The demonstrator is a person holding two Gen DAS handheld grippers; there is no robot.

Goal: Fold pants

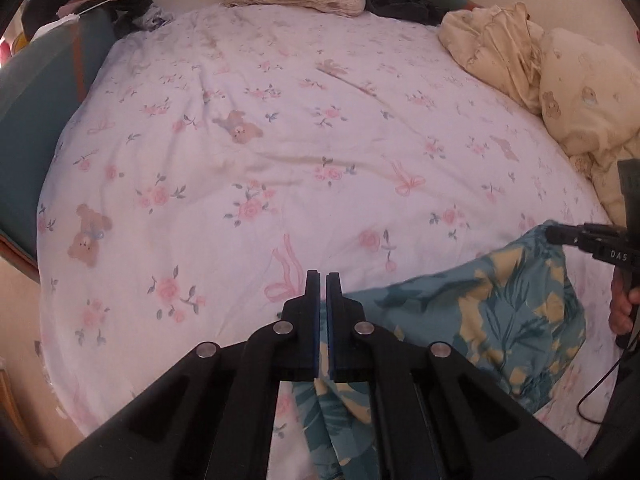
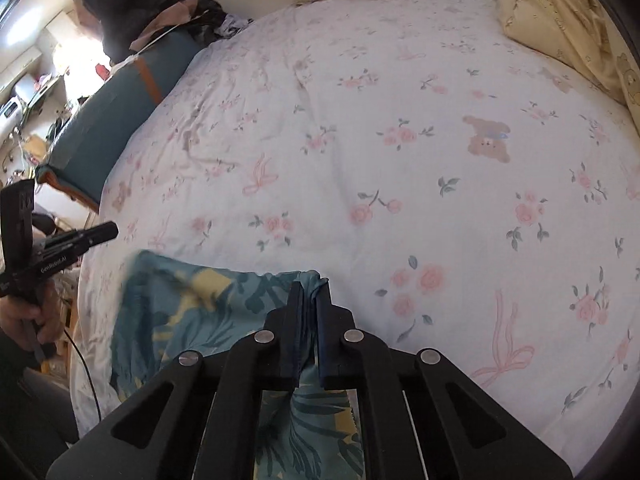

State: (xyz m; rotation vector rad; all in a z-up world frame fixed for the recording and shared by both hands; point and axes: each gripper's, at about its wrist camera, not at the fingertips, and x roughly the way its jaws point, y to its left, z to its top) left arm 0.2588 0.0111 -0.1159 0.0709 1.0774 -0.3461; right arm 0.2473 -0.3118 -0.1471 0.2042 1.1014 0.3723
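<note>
My left black two-finger gripper [image 1: 323, 280]: jaws pressed together, pinching teal-and-yellow leaf-print fabric pants [image 1: 500, 312]. My right black gripper [image 2: 310, 286]: narrow gap, waistband bunched between fingers. Pants hang between both, draped over near edge of white floral bear-print bedsheet [image 1: 248, 152]. Cream pillow [image 1: 580, 96] far right.

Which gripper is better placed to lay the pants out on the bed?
Right, probably. The right gripper is shut on a bunched edge of the pants over the bed. The left gripper is shut too, but no cloth shows at its tips; the pants pass beneath it.
</note>
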